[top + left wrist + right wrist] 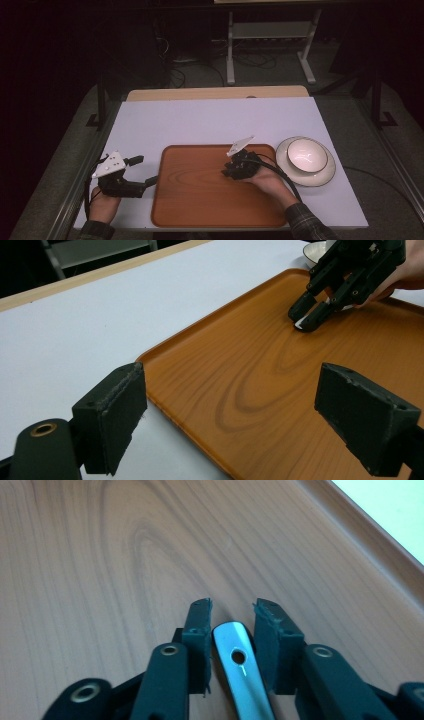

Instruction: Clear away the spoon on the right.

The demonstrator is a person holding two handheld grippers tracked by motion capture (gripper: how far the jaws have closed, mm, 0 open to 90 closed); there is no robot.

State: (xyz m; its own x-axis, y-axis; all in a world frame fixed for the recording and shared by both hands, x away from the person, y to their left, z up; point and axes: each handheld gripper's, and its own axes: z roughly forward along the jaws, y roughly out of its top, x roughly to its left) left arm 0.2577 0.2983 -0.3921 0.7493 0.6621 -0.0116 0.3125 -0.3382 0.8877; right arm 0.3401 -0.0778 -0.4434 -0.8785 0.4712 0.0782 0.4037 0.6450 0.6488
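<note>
Closest in, in the right gripper view, a slim metal utensil handle (pixel 240 672) lies between the jaws of the right gripper (pixel 232 625). It is smooth, brushed and silvery, with a rounded end and a small hanging hole. Its long axis runs straight out along the jaws, the rounded end stopping just short of their tips. The jaws stand slightly parted with thin gaps on both sides, so the pads flank the handle without pressing it; I judge it to be resting on the tray (pixel 100 555), either just let go or about to be pinched. Any coming squeeze would act across the handle's narrow width.

The tray is flat wood-grain brown with a low raised rim. From the left gripper view, the left gripper (pixel 250 405) waits at the tray's near corner, jaws spread wide on nothing, its pads blocky and rough-faced. The right gripper is plainly the nearer hand to the handle.

Beyond the right jaws, off the tray on the white surface (pixel 210 120), sits a glossy white bowl (pixel 307 154) on a saucer (pixel 327 176).
</note>
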